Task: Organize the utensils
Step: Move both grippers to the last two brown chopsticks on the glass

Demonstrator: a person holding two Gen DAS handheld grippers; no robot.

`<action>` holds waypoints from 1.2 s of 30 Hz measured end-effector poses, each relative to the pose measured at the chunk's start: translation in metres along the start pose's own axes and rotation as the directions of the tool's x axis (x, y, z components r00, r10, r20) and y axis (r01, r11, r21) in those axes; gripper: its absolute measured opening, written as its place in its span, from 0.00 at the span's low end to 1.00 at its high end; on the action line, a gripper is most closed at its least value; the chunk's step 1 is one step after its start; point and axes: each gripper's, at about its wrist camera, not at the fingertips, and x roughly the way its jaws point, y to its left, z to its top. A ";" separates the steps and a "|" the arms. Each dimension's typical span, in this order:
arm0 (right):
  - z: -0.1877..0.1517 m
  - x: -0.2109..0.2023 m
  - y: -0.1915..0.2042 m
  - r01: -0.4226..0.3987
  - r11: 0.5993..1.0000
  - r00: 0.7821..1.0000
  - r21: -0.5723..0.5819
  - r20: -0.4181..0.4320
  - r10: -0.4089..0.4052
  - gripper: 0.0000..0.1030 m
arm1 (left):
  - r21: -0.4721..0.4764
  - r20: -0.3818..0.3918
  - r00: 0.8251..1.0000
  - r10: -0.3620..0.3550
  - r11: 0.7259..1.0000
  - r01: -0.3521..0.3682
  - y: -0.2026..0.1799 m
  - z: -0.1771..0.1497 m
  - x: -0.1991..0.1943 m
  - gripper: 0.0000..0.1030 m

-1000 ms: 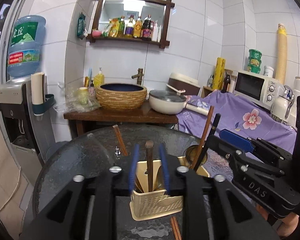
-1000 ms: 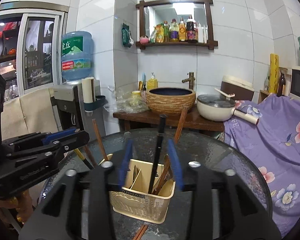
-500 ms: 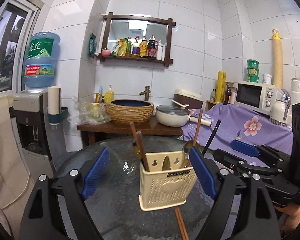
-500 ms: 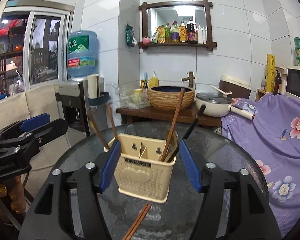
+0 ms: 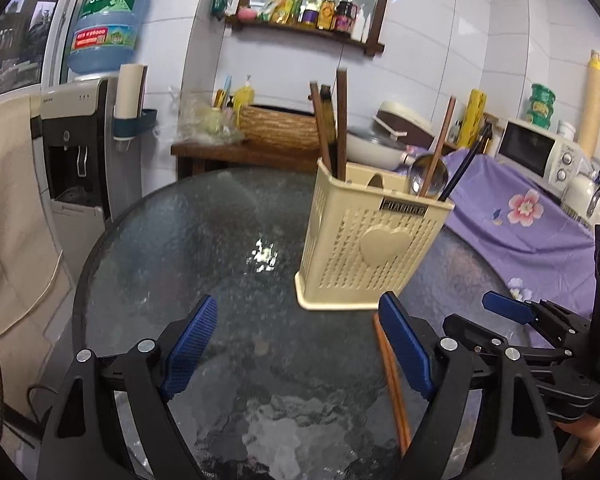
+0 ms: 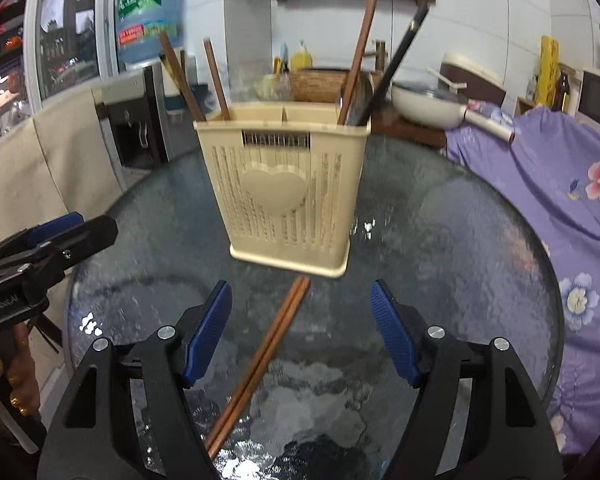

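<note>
A cream plastic utensil holder (image 5: 364, 248) (image 6: 288, 188) stands on the round glass table (image 5: 188, 264) (image 6: 440, 240). It holds brown chopsticks (image 5: 342, 128) (image 6: 216, 80), a black chopstick (image 6: 396, 64) and a metal spoon (image 5: 426, 178). A pair of brown chopsticks (image 6: 260, 364) (image 5: 392, 376) lies flat on the table in front of the holder. My left gripper (image 5: 300, 356) is open and empty, left of the lying pair. My right gripper (image 6: 302, 340) is open and empty, straddling the lying pair from above.
A water dispenser (image 5: 80, 148) stands at the left. A wooden side table with a woven basin (image 5: 284, 128) and a pot (image 6: 428, 102) is behind. A purple flowered cloth (image 6: 560, 184) covers the counter at right, with a microwave (image 5: 540, 156).
Both grippers released chopsticks into the holder, opened wide and pulled back and down toward the table. The holder now looks farther away and the lying chopsticks show.
</note>
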 end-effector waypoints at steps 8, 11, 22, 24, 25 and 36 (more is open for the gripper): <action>-0.024 0.031 -0.008 0.031 0.998 0.992 0.060 -0.121 -0.024 0.69 | 0.015 -0.116 0.993 0.011 1.000 -0.010 0.005 -0.025 0.023 0.67; -0.031 0.041 -0.009 0.042 0.997 0.987 0.063 -0.155 -0.031 0.69 | 0.033 -0.145 0.989 0.012 0.999 -0.007 0.002 -0.032 0.030 0.67; -0.039 0.066 0.004 0.083 0.997 0.971 0.011 -0.227 -0.078 0.68 | 0.042 -0.167 0.986 0.019 0.999 -0.013 0.002 -0.037 0.037 0.67; -0.039 0.066 0.004 0.086 0.996 0.970 0.014 -0.229 -0.081 0.68 | 0.042 -0.167 0.986 0.024 0.999 -0.017 0.004 -0.037 0.038 0.67; -0.039 0.066 0.003 0.089 0.996 0.969 0.013 -0.231 -0.084 0.68 | 0.042 -0.168 0.985 0.025 0.999 -0.018 0.004 -0.036 0.038 0.67; -0.040 0.068 0.001 0.093 0.995 0.958 -0.020 -0.272 -0.095 0.59 | 0.072 -0.192 0.981 0.001 0.997 0.013 -0.004 -0.036 0.044 0.67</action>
